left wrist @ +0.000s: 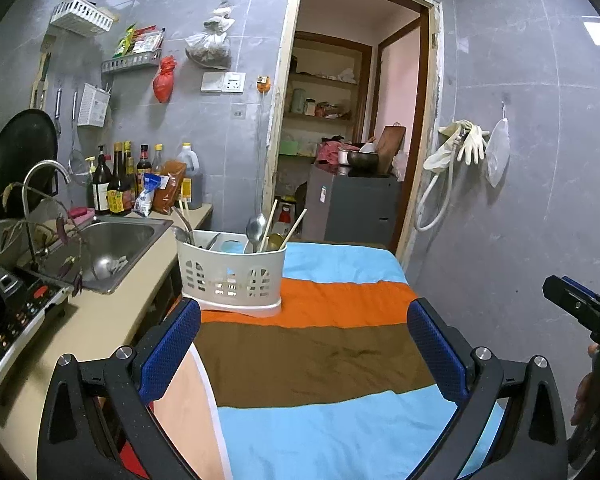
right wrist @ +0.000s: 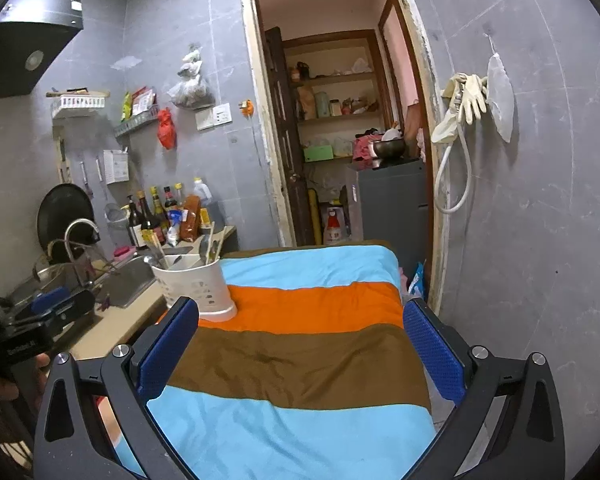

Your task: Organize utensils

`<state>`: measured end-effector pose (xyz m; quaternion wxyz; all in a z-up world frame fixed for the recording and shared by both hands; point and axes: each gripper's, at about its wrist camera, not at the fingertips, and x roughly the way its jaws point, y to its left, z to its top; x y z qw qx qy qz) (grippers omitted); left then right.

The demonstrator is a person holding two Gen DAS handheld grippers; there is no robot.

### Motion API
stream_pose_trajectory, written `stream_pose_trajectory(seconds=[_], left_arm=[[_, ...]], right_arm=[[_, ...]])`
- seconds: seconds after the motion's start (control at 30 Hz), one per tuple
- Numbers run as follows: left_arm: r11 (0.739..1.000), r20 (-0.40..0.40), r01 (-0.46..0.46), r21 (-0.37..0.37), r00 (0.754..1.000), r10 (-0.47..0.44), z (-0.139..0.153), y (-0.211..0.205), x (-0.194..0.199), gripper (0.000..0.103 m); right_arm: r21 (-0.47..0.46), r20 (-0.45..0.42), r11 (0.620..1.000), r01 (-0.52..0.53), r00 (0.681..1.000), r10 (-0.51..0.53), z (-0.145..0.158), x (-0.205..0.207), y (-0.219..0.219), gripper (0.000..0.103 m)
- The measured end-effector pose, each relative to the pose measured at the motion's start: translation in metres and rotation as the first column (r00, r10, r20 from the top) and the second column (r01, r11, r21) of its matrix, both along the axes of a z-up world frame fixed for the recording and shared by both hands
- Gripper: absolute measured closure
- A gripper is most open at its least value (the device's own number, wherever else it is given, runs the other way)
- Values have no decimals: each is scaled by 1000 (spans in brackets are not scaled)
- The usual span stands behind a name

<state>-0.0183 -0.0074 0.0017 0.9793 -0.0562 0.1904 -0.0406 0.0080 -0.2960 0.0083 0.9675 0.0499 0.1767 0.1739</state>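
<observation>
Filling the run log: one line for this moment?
left gripper: open | right gripper: open | white plastic utensil caddy: filled, on striped cloth

Blue, orange, brown striped cloth (left wrist: 320,360); white caddy (left wrist: 230,276).

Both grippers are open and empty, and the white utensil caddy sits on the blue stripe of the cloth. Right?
Not quite: the white utensil caddy sits on the orange stripe, as the left wrist view shows. The left gripper and right gripper are open and empty.
</observation>
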Motion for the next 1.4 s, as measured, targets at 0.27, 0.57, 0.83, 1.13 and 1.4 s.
stream_pose_trajectory(seconds=[0.27,0.57,0.83,1.13,1.4], left_arm=[[1000,11,-10,-16,1000,10,2,5,-13,2],[1000,-2,-14,-12,1000,14,1,3,-14,2],[1000,-3,-22,-13,1000,22,1,2,-14,2],[1000,-3,-27,-11,1000,27,1,3,-14,2],[1000,-2,-28,-10,1000,28,1,3,-14,2]], right_arm=[[-2,2,1000,-14,1000,14,0,-8,7,0],[5,-9,1000,-14,1000,14,-1,-7,7,0],[6,-12,1000,-17,1000,17,-1,-6,7,0],[6,-14,1000,-16,1000,16,-2,-6,8,0],[6,-15,1000,-17,1000,17,-2,-6,8,0]])
